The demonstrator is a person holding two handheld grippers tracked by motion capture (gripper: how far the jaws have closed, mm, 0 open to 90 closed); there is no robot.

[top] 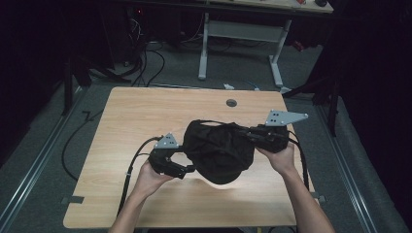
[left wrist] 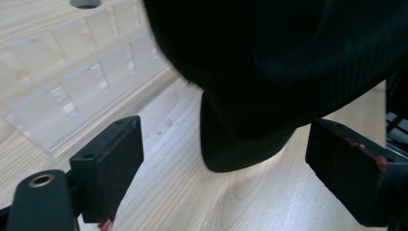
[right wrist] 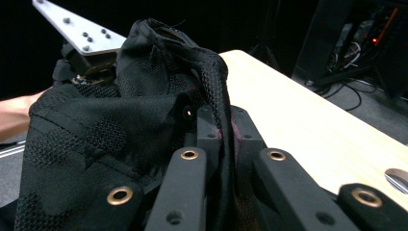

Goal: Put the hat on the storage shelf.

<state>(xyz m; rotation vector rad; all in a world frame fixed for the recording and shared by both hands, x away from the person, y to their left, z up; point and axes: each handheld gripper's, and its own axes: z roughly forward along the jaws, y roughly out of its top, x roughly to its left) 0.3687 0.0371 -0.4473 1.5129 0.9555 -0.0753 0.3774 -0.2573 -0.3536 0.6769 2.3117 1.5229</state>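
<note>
A black mesh cap [top: 219,148] hangs just above the wooden table [top: 141,116], between my two grippers. My right gripper [top: 250,132] is shut on the cap's rim. In the right gripper view, the mesh edge [right wrist: 219,96] runs between the closed jaws of the right gripper [right wrist: 222,132]. My left gripper [top: 188,169] is at the cap's left side, near the brim. In the left gripper view, the left gripper [left wrist: 231,166] is open, its pads [left wrist: 113,161] wide apart. The cap's brim [left wrist: 240,144] hangs between them, and neither pad presses on it.
A round cable hole [top: 231,103] sits near the table's far edge. Behind the table stands a white-legged desk [top: 240,31], with cables [top: 150,63] on the floor beside it. Metal rails [top: 36,165] run along both sides of the table.
</note>
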